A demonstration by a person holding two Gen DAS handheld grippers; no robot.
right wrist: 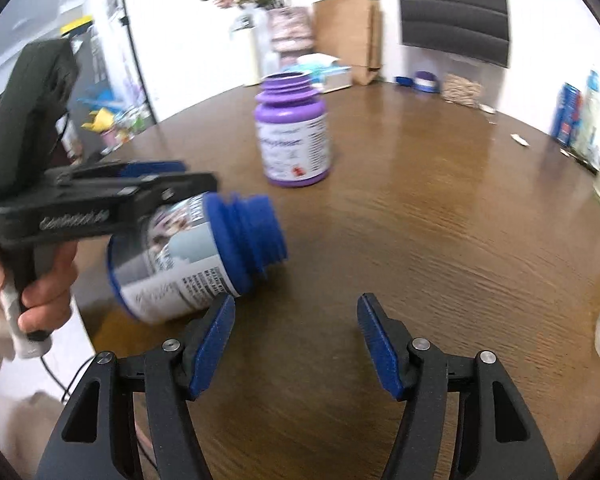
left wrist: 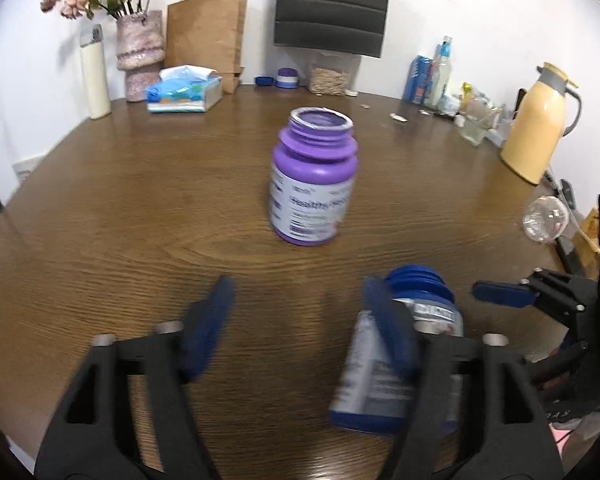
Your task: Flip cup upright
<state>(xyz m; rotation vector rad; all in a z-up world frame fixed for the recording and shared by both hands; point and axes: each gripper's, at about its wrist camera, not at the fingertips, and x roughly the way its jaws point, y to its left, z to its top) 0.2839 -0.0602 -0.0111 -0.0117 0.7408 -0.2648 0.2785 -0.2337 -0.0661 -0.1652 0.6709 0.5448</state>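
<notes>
Hovering right gripper (right wrist: 296,336): jaws spread wide, empty, at the bottom of its own view, above the wooden table (right wrist: 440,240).
Left gripper (left wrist: 300,328): jaws spread in its own view; its right finger overlaps the blue bottle, contact unclear through blur.
Blue bottle (right wrist: 188,256): lower left of the right view, tilted, open mouth pointing right, partly under the left gripper.
Purple bottle (left wrist: 314,178): farther back, mid-table, upright, uncapped.
Paper bag (left wrist: 204,36): far edge, against the wall.

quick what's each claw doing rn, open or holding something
left claw: open, nothing between its fingers, blue bottle just beside it
right claw: open, holding nothing
</notes>
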